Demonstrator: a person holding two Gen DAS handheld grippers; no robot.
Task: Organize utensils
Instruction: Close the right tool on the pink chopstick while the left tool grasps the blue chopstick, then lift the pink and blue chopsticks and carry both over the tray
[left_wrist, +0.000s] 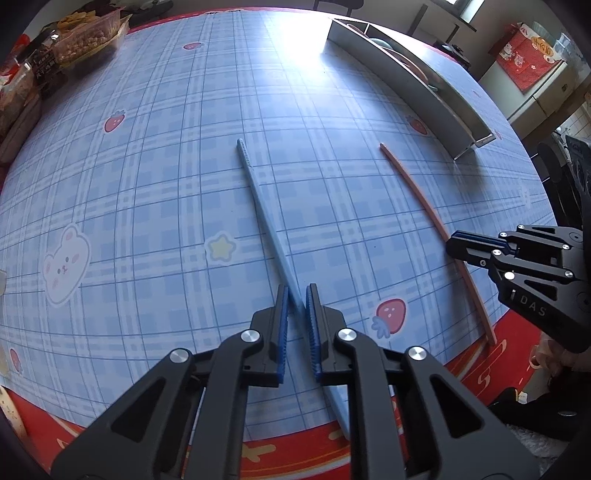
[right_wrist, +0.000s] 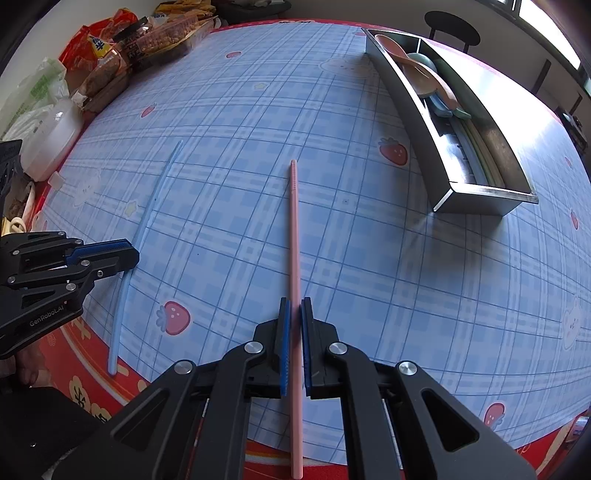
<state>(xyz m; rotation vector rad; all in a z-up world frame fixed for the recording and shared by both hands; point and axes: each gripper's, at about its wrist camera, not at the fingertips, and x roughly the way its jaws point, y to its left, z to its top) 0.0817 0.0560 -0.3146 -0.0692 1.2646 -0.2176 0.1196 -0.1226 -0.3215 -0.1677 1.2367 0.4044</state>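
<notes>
Chopsticks lie on a blue checked tablecloth (left_wrist: 155, 177), one under each gripper. From the left wrist camera, the left gripper (left_wrist: 297, 295) points steeply down with its jaws drawn narrow around the blue chopstick (left_wrist: 266, 218); the stick runs between the blue pads (left_wrist: 283, 325) and on toward the table's near edge, its ridged tip pointing away. The pads sit right against the stick. Off to the right, the right gripper (left_wrist: 456, 245) is clamped on the pink chopstick (left_wrist: 417, 188), which lies well apart from the blue one. A metal tray (left_wrist: 424, 88) stands at the far right of the table, near the pink stick's tip. Snack packets (left_wrist: 74, 40) crowd the far left corner.

From the right wrist camera, the right gripper (right_wrist: 295, 306) has its jaws narrow, pinching the pink chopstick (right_wrist: 293, 229), which passes straight between the pads (right_wrist: 284, 332). At left, the left gripper (right_wrist: 125, 251) grips the blue chopstick (right_wrist: 151, 199). The metal tray (right_wrist: 443, 173) holds spoons (right_wrist: 424, 70) at its far end and more chopsticks (right_wrist: 484, 162) at its near end.
</notes>
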